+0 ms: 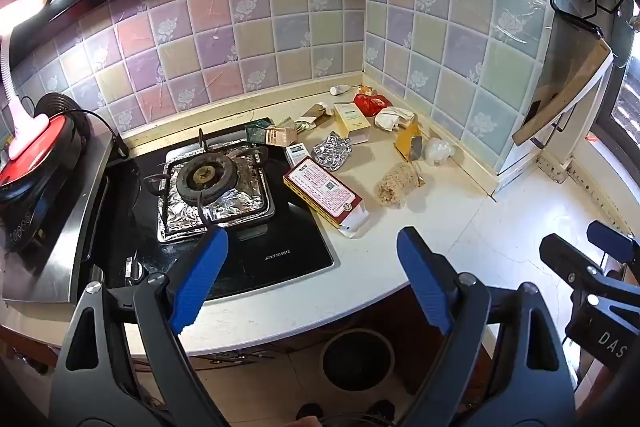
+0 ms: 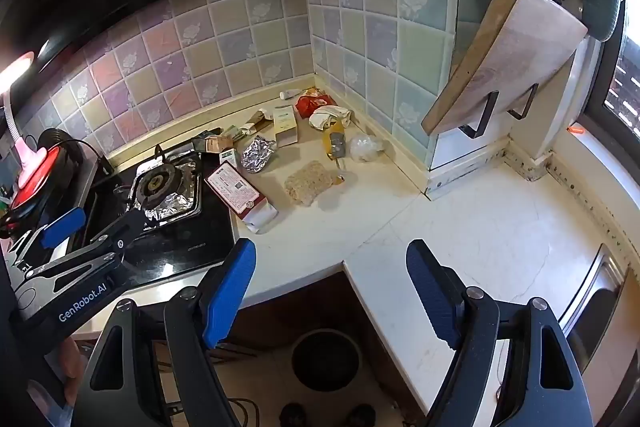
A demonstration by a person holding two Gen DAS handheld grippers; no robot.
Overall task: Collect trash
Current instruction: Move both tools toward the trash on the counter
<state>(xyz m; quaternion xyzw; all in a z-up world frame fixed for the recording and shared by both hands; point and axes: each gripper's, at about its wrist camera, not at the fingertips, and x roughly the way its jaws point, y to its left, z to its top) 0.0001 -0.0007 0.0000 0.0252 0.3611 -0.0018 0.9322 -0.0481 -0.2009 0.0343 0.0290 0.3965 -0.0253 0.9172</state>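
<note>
Trash lies scattered on the cream countertop (image 1: 460,227) in the tiled corner: a long red and white carton (image 1: 326,193), crumpled foil (image 1: 332,151), a beige lumpy bag (image 1: 398,183), a yellow packet (image 1: 408,143), a clear plastic wad (image 1: 438,151), a red wrapper (image 1: 370,103) and small boxes (image 1: 352,119). My left gripper (image 1: 312,259) hangs open above the counter's front edge, short of the carton, nothing between its blue fingers. My right gripper (image 2: 332,267) is open too, over the counter's inner corner. The red carton (image 2: 240,193) and beige bag (image 2: 310,181) lie beyond it. A dark round bin (image 2: 326,359) stands on the floor below.
A gas burner (image 1: 208,179) on foil sits in the black hob at left, with a red appliance (image 1: 36,155) and pink lamp beyond. A cutting board (image 2: 504,59) leans in a wall rack at right. Hooks hang overhead. A steel sink rim (image 2: 600,291) shows at far right.
</note>
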